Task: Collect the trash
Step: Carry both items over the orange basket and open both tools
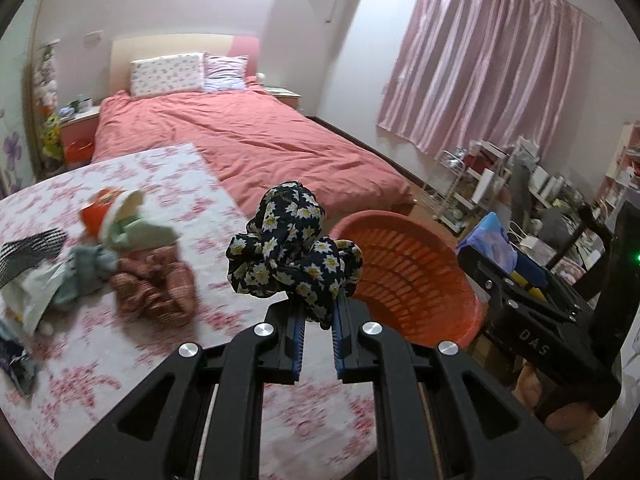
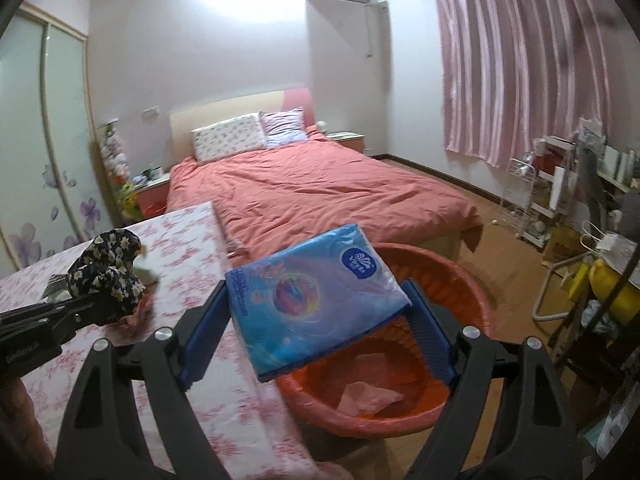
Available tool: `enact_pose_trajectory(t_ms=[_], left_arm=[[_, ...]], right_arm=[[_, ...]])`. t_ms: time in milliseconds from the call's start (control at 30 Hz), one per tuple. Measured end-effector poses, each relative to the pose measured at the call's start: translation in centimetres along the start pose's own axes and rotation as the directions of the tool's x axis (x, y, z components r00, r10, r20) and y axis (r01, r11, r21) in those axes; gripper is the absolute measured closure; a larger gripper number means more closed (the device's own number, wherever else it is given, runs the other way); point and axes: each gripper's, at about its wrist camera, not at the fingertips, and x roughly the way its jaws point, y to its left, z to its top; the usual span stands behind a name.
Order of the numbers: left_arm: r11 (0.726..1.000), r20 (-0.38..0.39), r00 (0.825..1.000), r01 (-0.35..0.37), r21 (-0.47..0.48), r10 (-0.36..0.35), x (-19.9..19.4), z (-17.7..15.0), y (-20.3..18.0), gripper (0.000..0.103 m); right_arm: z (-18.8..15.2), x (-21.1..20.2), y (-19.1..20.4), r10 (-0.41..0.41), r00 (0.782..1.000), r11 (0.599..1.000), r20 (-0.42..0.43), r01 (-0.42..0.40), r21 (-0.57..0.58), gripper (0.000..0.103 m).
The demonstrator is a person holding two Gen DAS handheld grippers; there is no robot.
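Observation:
My left gripper [image 1: 318,312] is shut on a bunched dark cloth with white flowers [image 1: 292,248], held above the flowered table [image 1: 120,340]. To its right stands an orange slatted basket [image 1: 400,272]. The right wrist view shows my right gripper [image 2: 316,300] set wide, its blue pads pressing on the two sides of a blue tissue pack [image 2: 316,292], which hangs over the basket's [image 2: 460,280] near rim. Pink paper [image 2: 368,396] lies in the basket's bottom. The left gripper [image 2: 80,308] with the floral cloth [image 2: 108,268] appears at the left over the table.
A heap of things lies on the table's left: an orange piece [image 1: 100,212], a brown checked cloth [image 1: 156,284], a white bag [image 1: 36,288]. Behind the table is a bed with a red cover [image 1: 248,136]. A white rack [image 2: 520,200] and cluttered shelves stand at the right.

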Motion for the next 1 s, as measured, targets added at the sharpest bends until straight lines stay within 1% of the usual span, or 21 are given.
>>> enact_pose_trajectory(t_ms=[267, 567, 800, 1000], left_arm=[[0.997, -0.042, 0.998, 0.049, 0.056, -0.047, 3.0, 0.4, -3.1, 0.092], [0.987, -0.088, 0.99, 0.121, 0.101, -0.112, 6.3, 1.0, -6.3, 0.092], [0.981, -0.123, 0.984, 0.148, 0.129, -0.132, 8.4, 1.0, -7.5, 0.092], [0.978, -0.157, 0.978, 0.156, 0.141, -0.134, 10.1, 0.9, -8.3, 0.092]], right_arm=[[-0.1, 1.5, -3.6, -0.032, 0.999, 0.998, -0.008, 0.033, 0.059, 0.021], [0.4, 3.1, -6.3, -0.042, 0.999, 0.994, -0.009, 0.042, 0.104, 0.021], [0.7, 4.5, -8.4, -0.028, 0.999, 0.987, -0.023, 0.031, 0.156, 0.021], [0.6, 5.7, -9.6, -0.02, 0.999, 0.982, -0.039, 0.027, 0.187, 0.021]])
